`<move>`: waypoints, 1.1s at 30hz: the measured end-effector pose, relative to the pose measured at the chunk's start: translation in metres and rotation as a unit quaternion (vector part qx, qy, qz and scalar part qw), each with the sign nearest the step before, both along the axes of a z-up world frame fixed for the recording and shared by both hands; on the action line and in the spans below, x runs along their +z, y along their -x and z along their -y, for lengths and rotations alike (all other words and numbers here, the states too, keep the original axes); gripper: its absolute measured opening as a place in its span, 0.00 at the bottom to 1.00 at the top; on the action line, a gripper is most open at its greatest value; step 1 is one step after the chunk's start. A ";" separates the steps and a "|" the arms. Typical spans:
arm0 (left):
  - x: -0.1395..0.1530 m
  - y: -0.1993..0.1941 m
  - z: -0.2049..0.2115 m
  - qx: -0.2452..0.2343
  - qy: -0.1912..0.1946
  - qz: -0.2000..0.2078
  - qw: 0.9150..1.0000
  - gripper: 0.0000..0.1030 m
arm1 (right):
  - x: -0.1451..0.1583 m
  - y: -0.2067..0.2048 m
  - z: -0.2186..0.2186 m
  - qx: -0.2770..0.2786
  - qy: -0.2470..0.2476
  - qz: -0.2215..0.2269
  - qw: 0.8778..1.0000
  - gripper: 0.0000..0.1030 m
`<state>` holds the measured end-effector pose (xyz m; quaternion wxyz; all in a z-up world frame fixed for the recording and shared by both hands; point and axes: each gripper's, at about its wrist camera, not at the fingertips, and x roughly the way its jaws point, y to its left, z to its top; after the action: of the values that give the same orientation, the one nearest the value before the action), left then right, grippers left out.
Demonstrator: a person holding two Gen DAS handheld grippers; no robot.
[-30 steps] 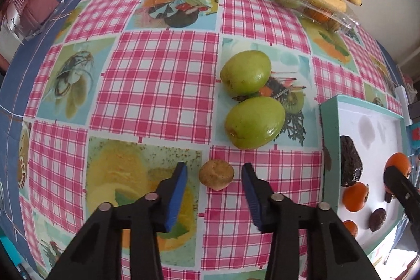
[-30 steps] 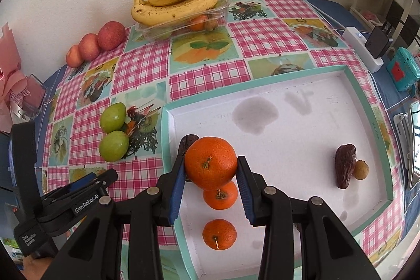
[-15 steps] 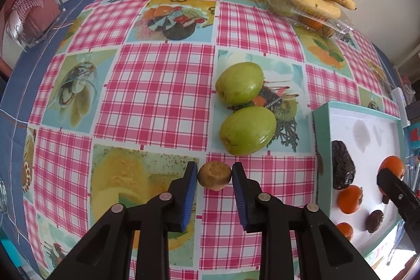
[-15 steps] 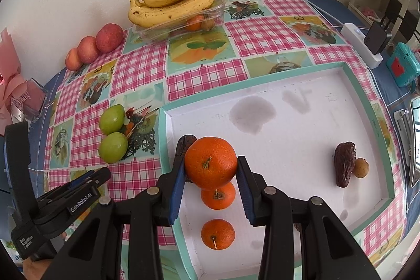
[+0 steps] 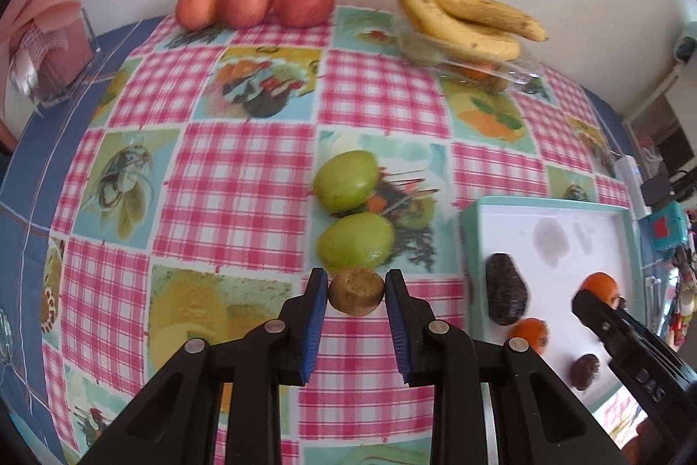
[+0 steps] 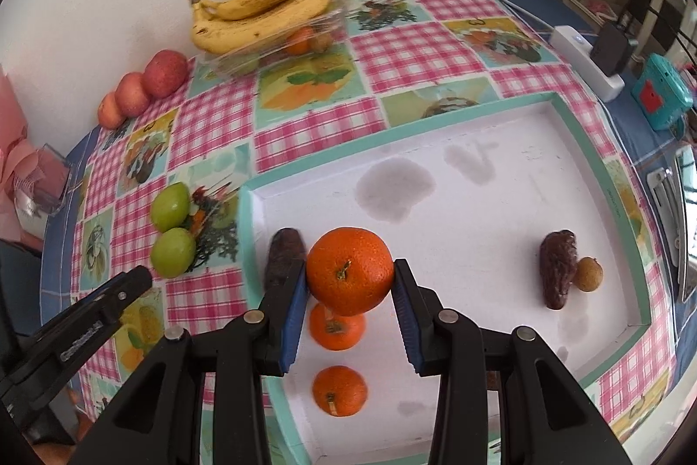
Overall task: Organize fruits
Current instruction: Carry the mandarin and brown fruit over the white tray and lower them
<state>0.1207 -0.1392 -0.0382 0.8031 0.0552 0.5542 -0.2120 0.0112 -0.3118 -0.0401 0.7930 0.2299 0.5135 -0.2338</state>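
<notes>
Both tools loaded — fruit sorting onto the tray under way.

Tabletop [image 5: 244, 177] under checked cloth; teal-rimmed tray [image 6: 579, 125] at its right side already holds 2 small oranges, 2 dark dates and a small brown fruit. Right tool [image 6: 350, 273] pinches a large orange [image 6: 350, 269] above the tray's left part, just over the 2 oranges. Left tool [image 5: 356, 284] is pressed onto a small brown round fruit [image 5: 356, 290], just beside 2 green fruits [image 5: 355, 240]. Judgement: lower the orange beside its own kind, release only once seated — it rolls; keep the brown fruit's grip light, carry it toward its match at the tray's right.
</notes>
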 end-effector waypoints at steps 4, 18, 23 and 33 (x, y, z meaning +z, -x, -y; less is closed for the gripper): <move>0.006 0.013 0.017 -0.021 0.006 0.011 1.000 0.28 | -0.001 0.013 0.020 -0.029 0.006 -0.004 1.000 0.39; 0.013 0.053 0.099 -0.123 0.022 0.045 0.991 0.28 | -0.004 0.044 0.077 -0.109 0.002 0.012 0.994 0.39; 0.005 0.055 0.120 -0.143 0.014 0.047 0.988 0.28 | -0.009 0.044 0.086 -0.119 0.006 0.007 0.993 0.39; -0.021 0.039 0.151 -0.157 -0.001 0.036 0.987 0.28 | -0.015 0.031 0.109 -0.126 0.011 0.007 0.992 0.39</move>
<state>0.0815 -0.2907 -0.0589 0.7790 0.1500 0.5100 -0.3324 -0.0195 -0.4206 -0.0556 0.7632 0.2855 0.4726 -0.3356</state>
